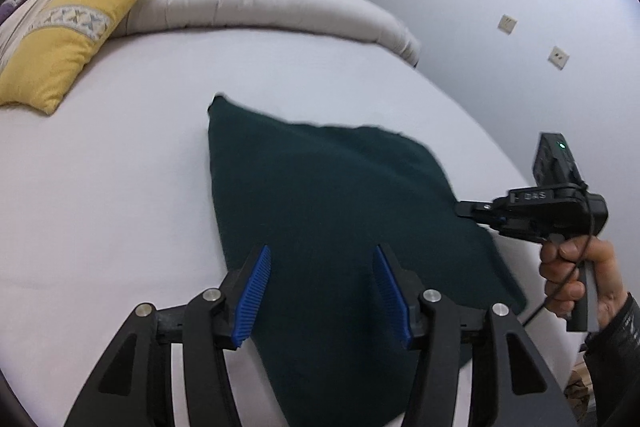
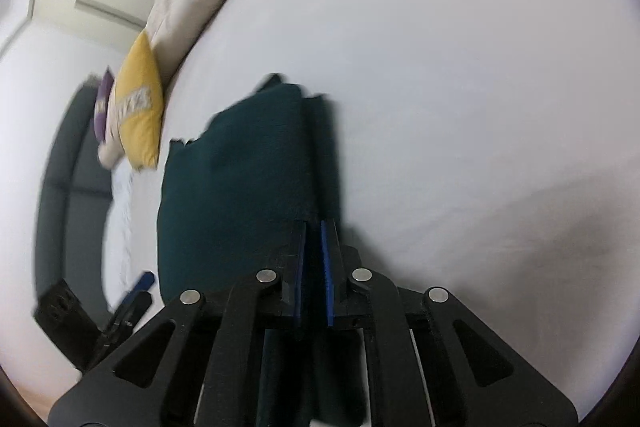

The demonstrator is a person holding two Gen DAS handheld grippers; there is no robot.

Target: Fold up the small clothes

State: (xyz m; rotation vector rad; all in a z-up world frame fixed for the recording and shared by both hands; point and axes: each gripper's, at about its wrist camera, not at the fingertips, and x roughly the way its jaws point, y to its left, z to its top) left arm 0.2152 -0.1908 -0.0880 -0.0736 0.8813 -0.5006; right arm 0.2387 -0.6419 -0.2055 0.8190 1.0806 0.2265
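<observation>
While the left gripper [image 1: 320,291] hangs spread above the near end of the green cloth [image 1: 320,195], the right gripper [image 1: 466,207] pinches its right edge. It lies folded on the white bed [image 1: 120,187], soft, light and limp; corners or edges look the best holds. Farther off sits a yellow pillow [image 1: 60,43]. The right gripper reads "DAS".

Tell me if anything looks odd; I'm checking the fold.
Nothing damaged. The dark green cloth lies askew on the bed, one corner lifted by the shut right claw; the left claw hovers open above it.
</observation>
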